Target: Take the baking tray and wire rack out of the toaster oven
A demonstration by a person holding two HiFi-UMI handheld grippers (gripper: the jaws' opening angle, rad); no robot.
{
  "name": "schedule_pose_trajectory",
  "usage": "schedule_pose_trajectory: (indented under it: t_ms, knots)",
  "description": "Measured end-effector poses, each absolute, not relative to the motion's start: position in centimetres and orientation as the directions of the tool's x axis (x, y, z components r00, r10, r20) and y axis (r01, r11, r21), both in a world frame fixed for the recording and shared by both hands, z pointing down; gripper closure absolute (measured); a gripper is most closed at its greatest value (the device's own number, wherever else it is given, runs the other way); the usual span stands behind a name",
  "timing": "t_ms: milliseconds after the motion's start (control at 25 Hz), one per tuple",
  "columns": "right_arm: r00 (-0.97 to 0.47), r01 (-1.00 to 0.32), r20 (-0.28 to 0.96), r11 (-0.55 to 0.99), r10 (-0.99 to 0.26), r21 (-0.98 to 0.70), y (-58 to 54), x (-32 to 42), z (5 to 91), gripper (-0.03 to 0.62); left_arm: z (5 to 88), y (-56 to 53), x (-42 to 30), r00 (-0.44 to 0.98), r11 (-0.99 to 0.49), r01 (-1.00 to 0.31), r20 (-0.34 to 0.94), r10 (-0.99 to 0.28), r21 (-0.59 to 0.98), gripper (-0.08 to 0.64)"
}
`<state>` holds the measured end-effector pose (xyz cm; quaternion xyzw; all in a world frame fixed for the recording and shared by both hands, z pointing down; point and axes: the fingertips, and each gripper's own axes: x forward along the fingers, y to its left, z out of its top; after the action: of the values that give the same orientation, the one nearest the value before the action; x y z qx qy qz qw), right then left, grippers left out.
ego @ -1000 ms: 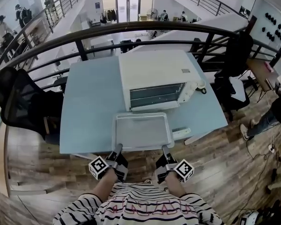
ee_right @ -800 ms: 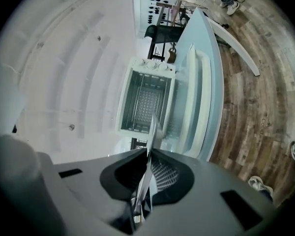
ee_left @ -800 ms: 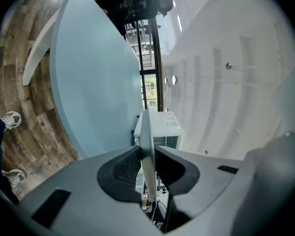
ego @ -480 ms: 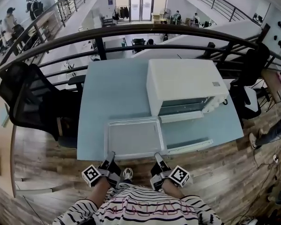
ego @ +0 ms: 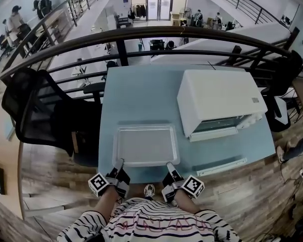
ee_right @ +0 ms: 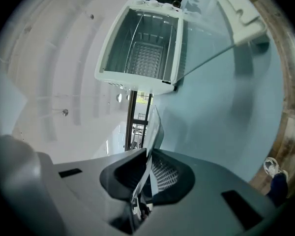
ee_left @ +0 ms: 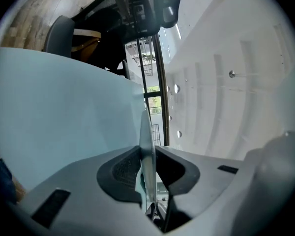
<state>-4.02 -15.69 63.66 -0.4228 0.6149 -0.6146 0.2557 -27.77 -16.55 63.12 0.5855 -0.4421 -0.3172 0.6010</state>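
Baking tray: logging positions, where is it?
Head view: baking tray at the table's near edge, left of the toaster oven, held by left gripper and right gripper.

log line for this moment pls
left gripper: shut on tray | right gripper: shut on tray | tray: out of oven, over table | oven: door open, rack inside

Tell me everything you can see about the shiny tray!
The baking tray is an empty, shallow, silvery metal rectangle with rounded corners and a raised rim. It lies flat over the pale blue table, left of the white toaster oven, outside it. The left gripper and right gripper each pinch its near rim.
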Motion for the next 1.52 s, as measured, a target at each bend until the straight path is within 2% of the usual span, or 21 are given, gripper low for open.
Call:
schedule_pose_trajectory:
  t_ms: [280, 520, 760, 1120, 1320, 1520]
  knots:
    - [-0.485, -0.226, 0.223, -0.125, -0.846, -0.966, -21.2, -6.1, 65.2, 0.546, 64.7, -22.4, -29.7, 0.436, 0.091, -0.163, 0.154, -0.886, 0.982, 0.469]
    - [-0.444, -0.259, 0.256, -0.151, -0.859, -0.954, -26.1, -6.8, 66.8, 0.545, 66.8, -26.7, -30.8, 0.381, 0.148, -0.165, 0.201, -0.903, 0.975, 0.468]
    - [-0.419, -0.297, 0.283, -0.164, -0.863, -0.941, -30.1, -7.0, 68.0, 0.537, 67.8, -30.4, -31.1, 0.373, 0.165, -0.224, 0.241, -0.896, 0.961, 0.468]
    - [-0.398, -0.386, 0.337, -0.177, -0.853, -0.905, -36.0, -7.1, 68.4, 0.537, 69.2, -34.9, -31.0, 0.387, 0.25, -0.413, 0.418, -0.822, 0.876, 0.468]
    - [-0.394, -0.442, 0.379, -0.189, -0.837, -0.877, -38.0, -7.4, 68.9, 0.534, 69.4, -37.2, -31.2, 0.384, 0.232, -0.6, 0.531, -0.756, 0.765, 0.454]
    - [-0.412, -0.562, 0.438, -0.155, -0.799, -0.812, -40.0, -7.9, 69.0, 0.511, 69.3, -38.9, -31.6, 0.357, 0.219, -0.678, 0.575, -0.736, 0.701, 0.428]
